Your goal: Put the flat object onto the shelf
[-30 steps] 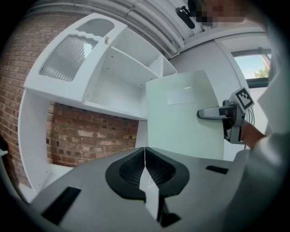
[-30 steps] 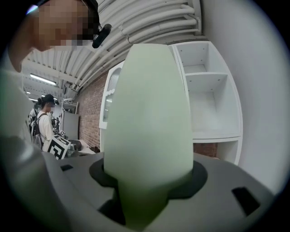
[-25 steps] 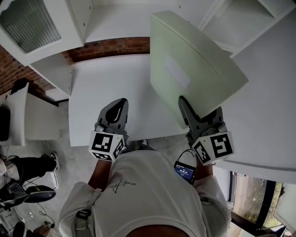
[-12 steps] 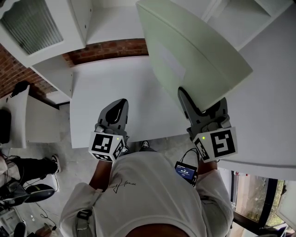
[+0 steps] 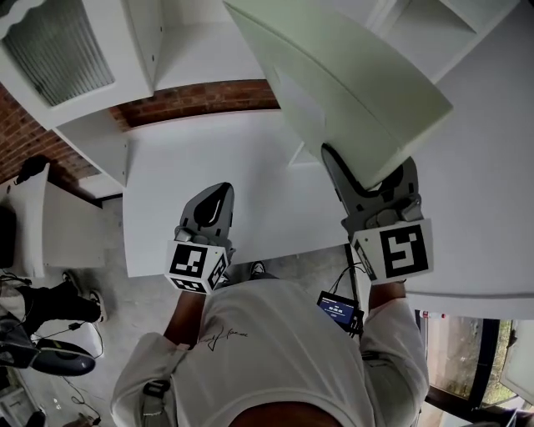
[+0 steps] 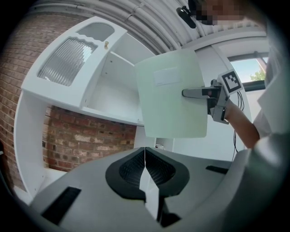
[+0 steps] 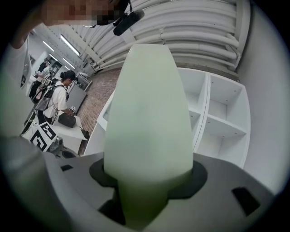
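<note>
A pale green flat board is held in the air, tilted, above the white table. My right gripper is shut on its near edge; the board fills the middle of the right gripper view. The board and the right gripper also show in the left gripper view, in front of the white shelf unit. My left gripper hovers over the table's near edge, shut with nothing in it. White shelf compartments lie beyond the board.
A white wall cabinet with a ribbed glass door hangs at the upper left. A brick wall runs behind the table. A second white shelf unit stands at the upper right. People stand by a low table at the left.
My right gripper has lifted the green board higher and further away, toward the shelves. The left gripper has barely moved.
</note>
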A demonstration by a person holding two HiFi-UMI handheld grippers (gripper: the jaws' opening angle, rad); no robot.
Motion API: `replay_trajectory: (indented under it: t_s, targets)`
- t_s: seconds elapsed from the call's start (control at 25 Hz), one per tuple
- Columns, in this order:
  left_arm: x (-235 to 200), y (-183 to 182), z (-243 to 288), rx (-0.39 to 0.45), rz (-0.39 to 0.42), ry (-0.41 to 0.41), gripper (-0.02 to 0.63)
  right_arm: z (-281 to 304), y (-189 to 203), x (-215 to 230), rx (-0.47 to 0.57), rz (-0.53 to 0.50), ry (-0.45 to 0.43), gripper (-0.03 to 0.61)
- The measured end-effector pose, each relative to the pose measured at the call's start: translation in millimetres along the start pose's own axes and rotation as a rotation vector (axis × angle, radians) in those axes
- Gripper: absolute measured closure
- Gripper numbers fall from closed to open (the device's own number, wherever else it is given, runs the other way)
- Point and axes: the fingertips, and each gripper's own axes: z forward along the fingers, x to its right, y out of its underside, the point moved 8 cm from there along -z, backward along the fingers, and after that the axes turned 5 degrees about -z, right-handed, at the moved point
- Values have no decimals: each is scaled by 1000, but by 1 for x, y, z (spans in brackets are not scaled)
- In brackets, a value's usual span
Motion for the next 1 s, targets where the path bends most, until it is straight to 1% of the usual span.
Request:
replay_trajectory:
  t_s: [0.08, 0.2, 0.48, 0.72, 1.0]
  targets:
    - [0, 1, 0, -2, -1, 0, 600, 2, -7, 3, 10, -8, 9, 310]
    - [-1, 3, 0, -4, -11, -3, 600, 5, -15, 6, 21, -29, -2, 310]
    - [1, 4, -3, 4, -17, -10, 600, 12, -32, 12, 39, -144, 2, 310]
    - [1, 8, -3, -14, -10, -24, 600, 20, -44, 21, 56, -202, 27, 308]
    - [0, 4, -4, 1, -25, -20, 600, 32, -52, 25, 78, -246, 36, 308]
